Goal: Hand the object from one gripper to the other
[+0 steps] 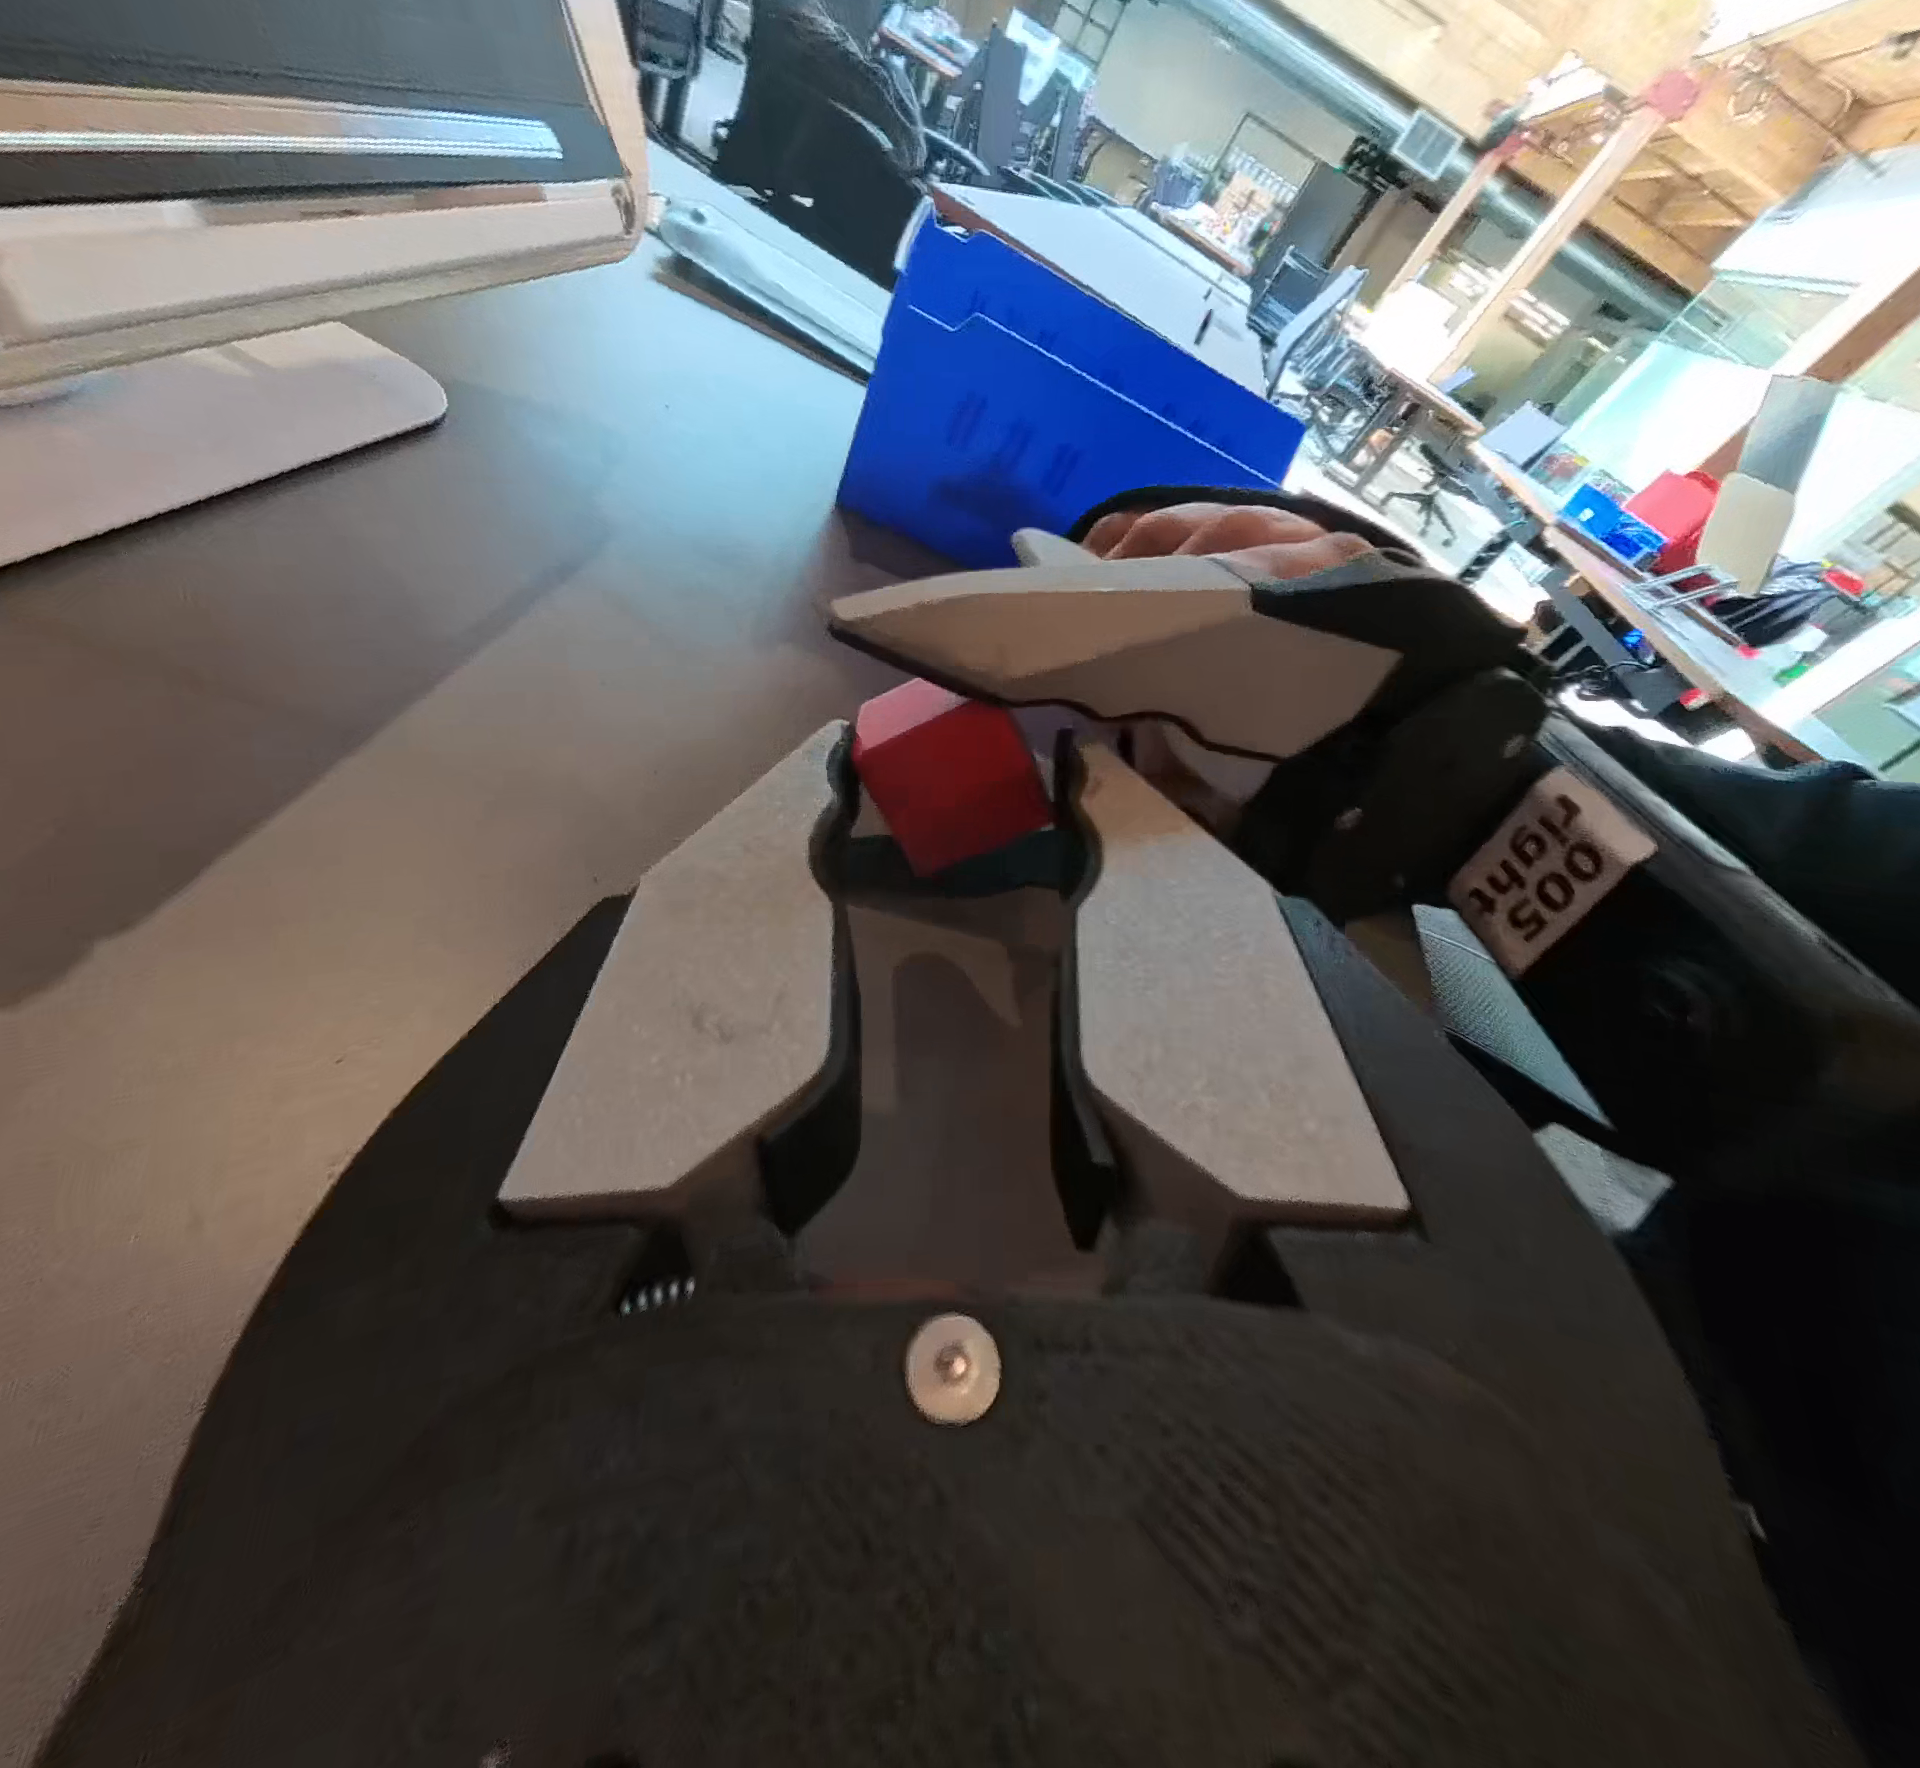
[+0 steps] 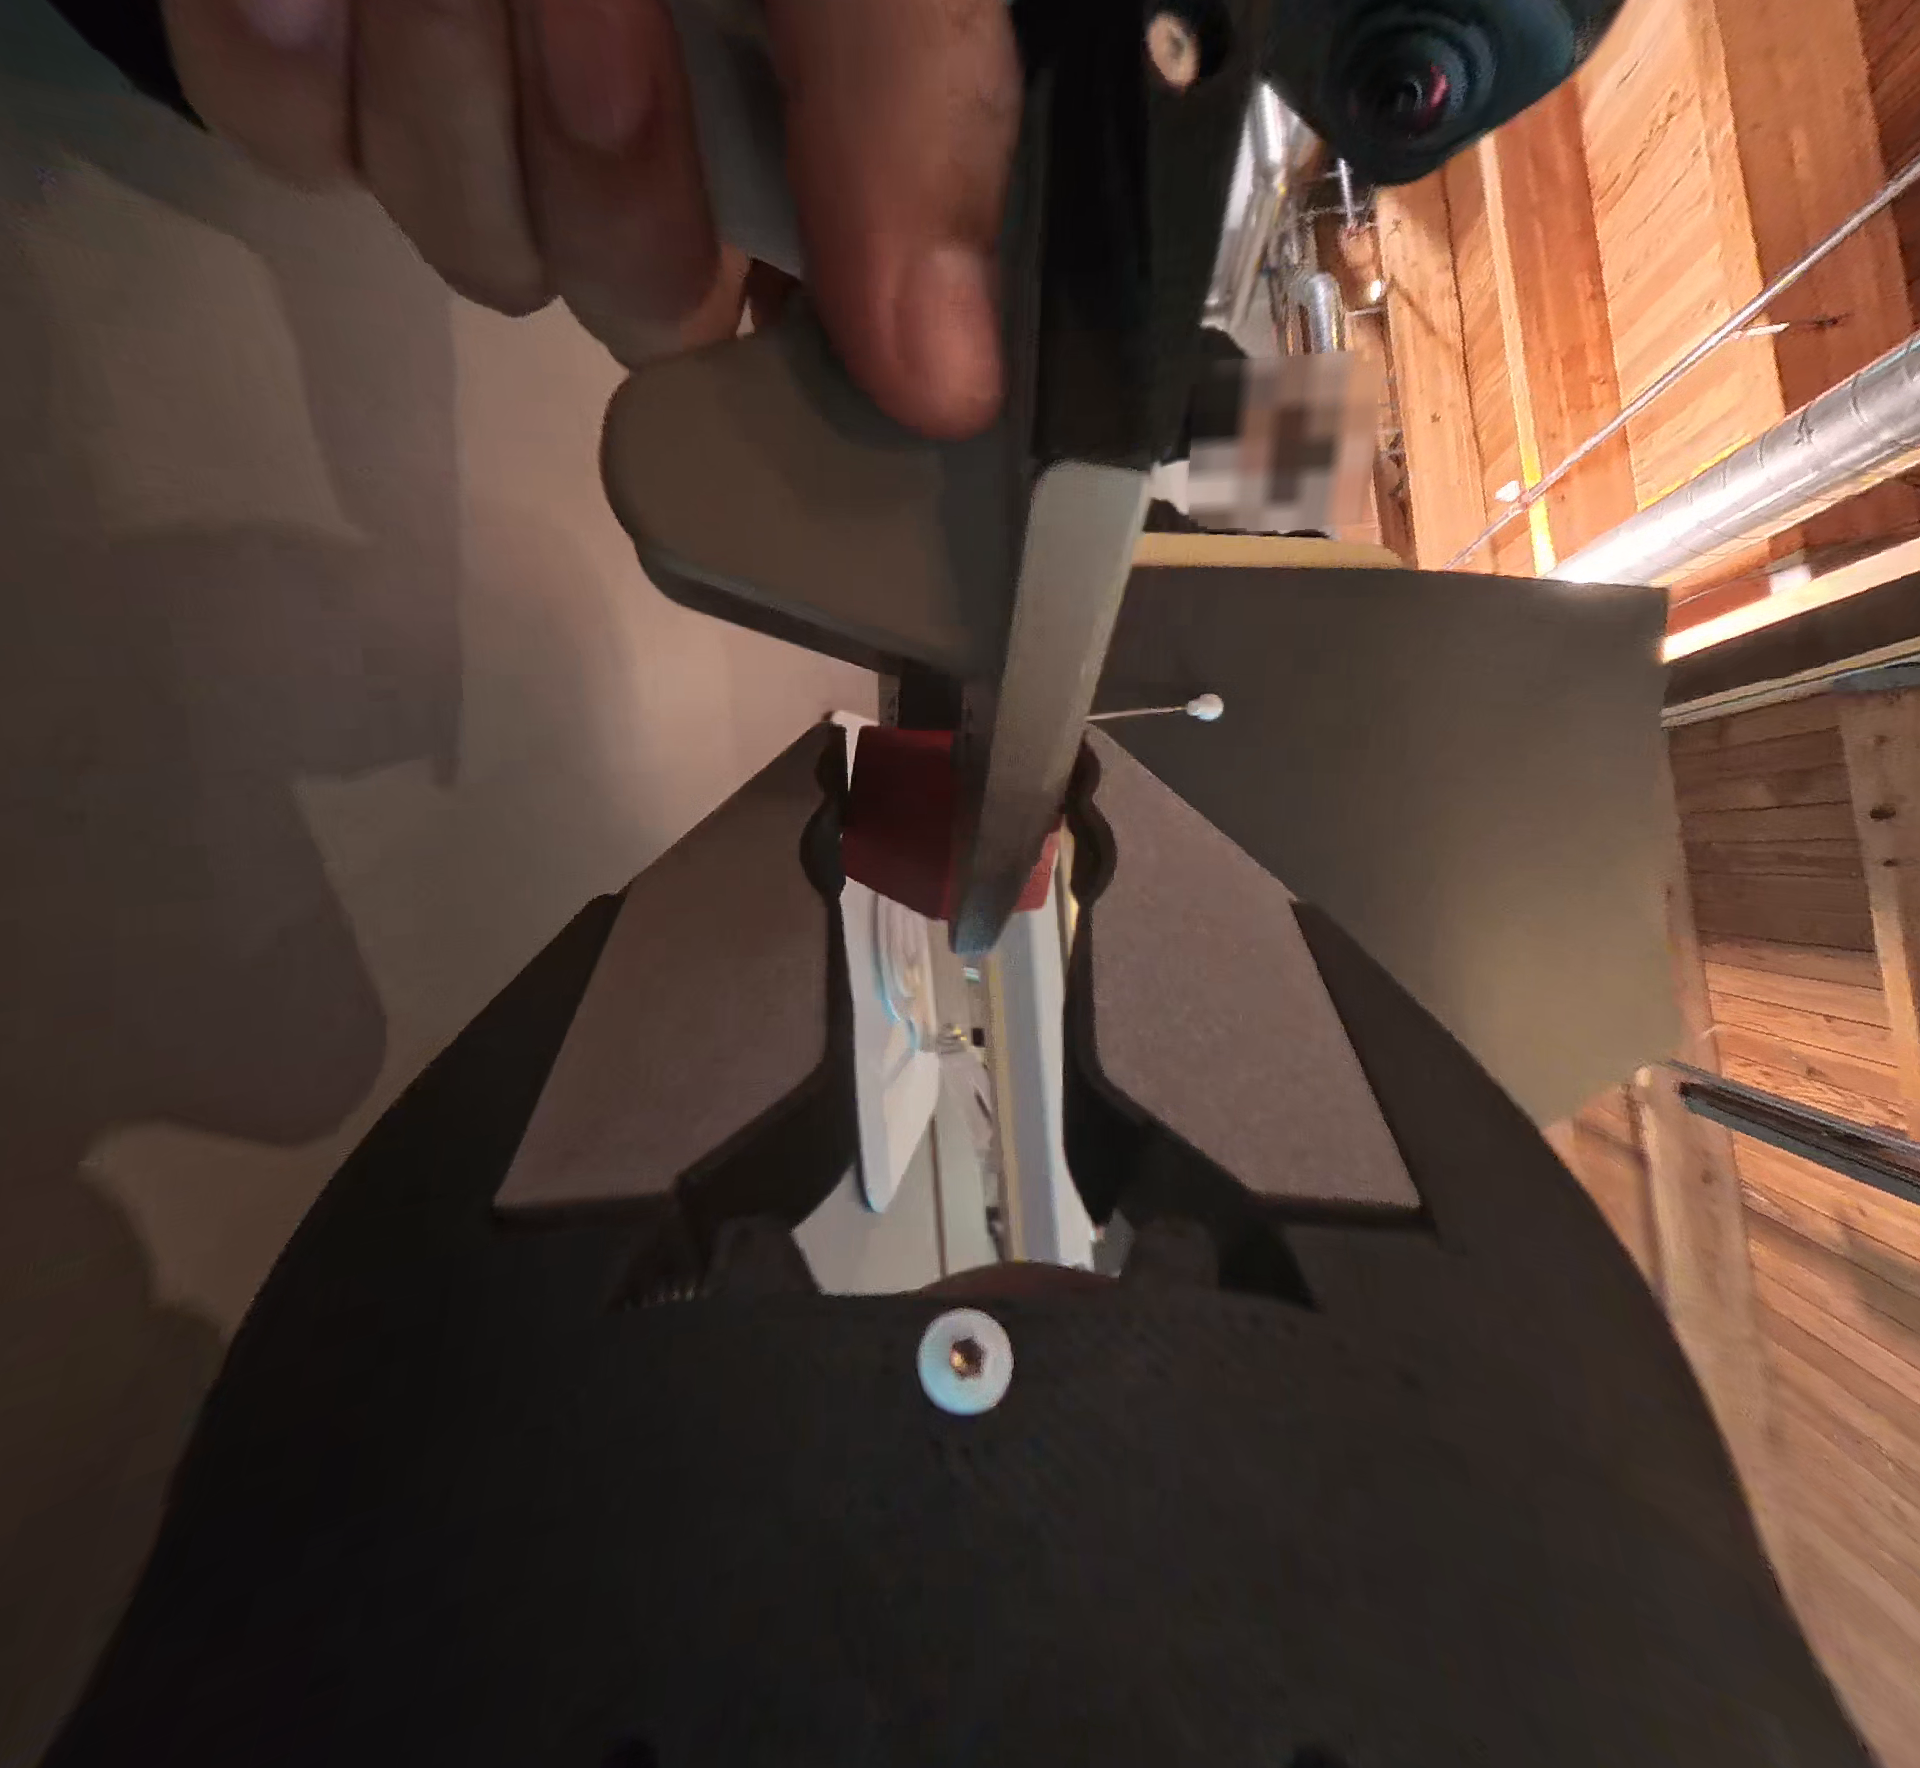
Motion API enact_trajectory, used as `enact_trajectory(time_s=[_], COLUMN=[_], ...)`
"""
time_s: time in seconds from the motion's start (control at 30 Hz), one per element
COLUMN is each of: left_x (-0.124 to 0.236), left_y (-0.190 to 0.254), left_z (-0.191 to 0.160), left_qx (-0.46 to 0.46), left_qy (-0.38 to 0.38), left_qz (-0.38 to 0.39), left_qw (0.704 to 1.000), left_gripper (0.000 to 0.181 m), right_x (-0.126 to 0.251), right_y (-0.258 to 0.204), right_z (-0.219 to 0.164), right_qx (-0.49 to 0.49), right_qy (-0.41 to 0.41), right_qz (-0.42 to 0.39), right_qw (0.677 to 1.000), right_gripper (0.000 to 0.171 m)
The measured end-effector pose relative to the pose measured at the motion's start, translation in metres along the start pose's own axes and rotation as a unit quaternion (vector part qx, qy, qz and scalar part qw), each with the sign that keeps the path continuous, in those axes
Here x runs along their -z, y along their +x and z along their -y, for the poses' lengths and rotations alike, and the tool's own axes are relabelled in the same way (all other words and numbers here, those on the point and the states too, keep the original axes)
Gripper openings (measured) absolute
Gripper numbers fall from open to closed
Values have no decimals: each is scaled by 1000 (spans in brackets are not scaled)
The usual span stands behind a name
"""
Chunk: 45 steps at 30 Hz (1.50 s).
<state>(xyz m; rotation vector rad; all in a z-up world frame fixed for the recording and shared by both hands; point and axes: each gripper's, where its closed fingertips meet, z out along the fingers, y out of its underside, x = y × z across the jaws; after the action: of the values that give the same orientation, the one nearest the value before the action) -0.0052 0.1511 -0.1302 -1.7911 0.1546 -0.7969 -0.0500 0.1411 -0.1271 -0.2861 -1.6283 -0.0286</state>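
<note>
A red block (image 1: 956, 804) sits between the fingertips of my left gripper (image 1: 951, 783), which is shut on it a little above the dark table (image 1: 468, 679). The right gripper comes in from the right. Its upper finger (image 1: 1039, 638) lies on the block's top and its lower finger is mostly hidden behind. In the right wrist view the red block (image 2: 899, 814) is between the tips of my right gripper (image 2: 956, 814), with both pads against it. One grey finger (image 2: 1039, 679) of the left gripper crosses in front of the block.
A white monitor (image 1: 260, 56) on its stand (image 1: 208, 430) is at the left. A blue box (image 1: 1039, 409) stands just behind the grippers. A hand (image 2: 623, 108) holds the left gripper, with its camera (image 2: 1455, 25) close above. An office with desks and chairs lies beyond. Less than 4 cm separates the two grippers' tips.
</note>
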Motion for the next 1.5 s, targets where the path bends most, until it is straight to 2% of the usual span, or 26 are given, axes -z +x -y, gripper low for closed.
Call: enact_trajectory(time_s=[0.07, 0.17, 0.23, 0.3, 0.4, 0.53, 0.6, 0.67, 0.77, 0.83, 0.9, 0.93, 0.97, 1.1, 1.2, 1.37, 1.5], left_x=[0, 2, 6, 12, 21, 16, 10, 6, 2, 0, 0, 1, 2, 3, 8, 14, 15], left_y=[0, -12, -18, -23, -32, -21, -19, -18, -17, -18, -23, -25, -28, -35, -42, -25, -14], left_z=[0, -2, 3, 12, 23, 21, 14, 11, 9, 6, 6, 7, 5, -1, 2, 18, 20], left_qx=[-6, -97, -179, -266, -387, -549, -583, -597, -615, -623, -624, -612, -593, -465, -375, -214, -130], left_qy=[-3, -21, -21, -13, -11, -22, -42, -53, -60, -68, -67, -61, -62, -62, -44, 34, 54], left_qz=[2, 61, 105, 160, 242, 268, 270, 278, 287, 292, 306, 312, 309, 269, 253, 156, 86], left_qw=[1000, 993, 978, 951, 889, 791, 765, 751, 732, 722, 716, 724, 740, 841, 891, 964, 986], left_gripper=[35, 35, 35, 34, 34, 35, 35, 35, 35, 35, 35, 34, 35, 39, 40, 39, 40], right_x=[1, 5, 10, 13, 20, 23, 23, 23, 19, 19, 15, 13, 11, 4, 5, 8, 11], right_y=[0, -6, -9, -6, 0, 11, 10, 4, -7, -14, -16, -17, -15, 4, 12, 7, 9], right_z=[3, 3, 0, -8, -10, -10, -6, -2, 1, 6, 3, -1, -7, -46, -58, -45, -27], right_qx=[-42, -162, -241, -309, -434, -582, -623, -631, -623, -617, -606, -591, -572, -475, -375, -238, -150], right_qy=[17, 48, 72, 81, 122, 160, 172, 170, 148, 139, 119, 106, 93, 33, 6, 10, 36], right_qz=[16, 94, 154, 189, 251, 308, 338, 359, 365, 378, 360, 345, 323, 202, 140, 108, 70], right_qw=[999, 981, 956, 929, 857, 735, 684, 666, 676, 676, 699, 721, 748, 856, 916, 965, 986], right_gripper=[38, 29, 35, 38, 36, 46, 53, 55, 47, 31, 29, 25, 25, 25, 24, 25, 25])
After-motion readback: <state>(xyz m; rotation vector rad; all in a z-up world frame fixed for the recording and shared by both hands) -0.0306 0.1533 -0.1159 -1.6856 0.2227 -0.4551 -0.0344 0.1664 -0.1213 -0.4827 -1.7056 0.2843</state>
